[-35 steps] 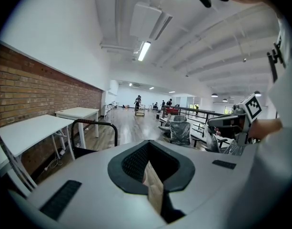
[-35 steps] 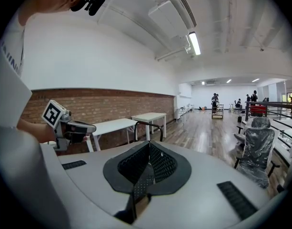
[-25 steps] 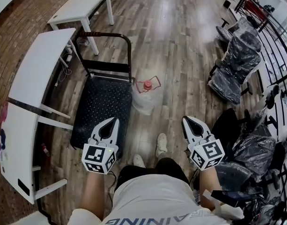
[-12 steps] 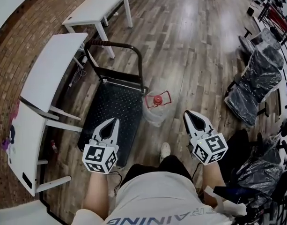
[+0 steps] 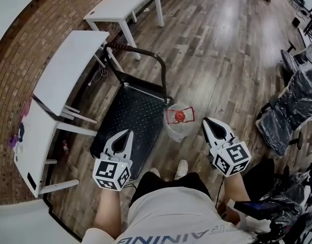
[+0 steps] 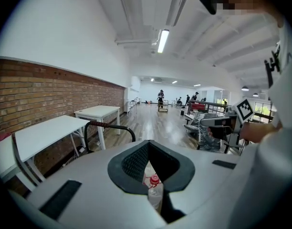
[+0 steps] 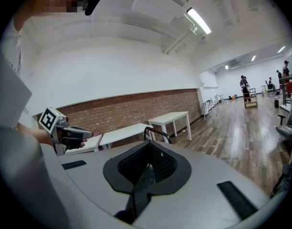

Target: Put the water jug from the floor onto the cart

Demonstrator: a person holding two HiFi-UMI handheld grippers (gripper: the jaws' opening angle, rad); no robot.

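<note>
The water jug [image 5: 178,123], clear with a red cap and red handle, stands on the wooden floor against the right edge of the black cart [image 5: 126,121]. The cart's black push handle [image 5: 140,55] rises at its far end. My left gripper [image 5: 129,132] hovers over the cart's near part, left of the jug, shut and holding nothing. My right gripper [image 5: 205,120] hangs just right of the jug, also shut and holding nothing. In the left gripper view the jug [image 6: 154,187] shows through the hole behind the meeting tips of the left gripper [image 6: 146,142]. The right gripper [image 7: 148,143] points toward the cart handle [image 7: 157,132].
White tables [image 5: 69,65] [image 5: 126,4] line the brick wall to the cart's left. Office chairs wrapped in plastic [image 5: 293,105] stand at the right. The person's shoes [image 5: 181,168] are on the floor just short of the jug.
The person has stepped forward, so the jug and cart now lie closer, right between the two grippers. Both grippers stay shut.
</note>
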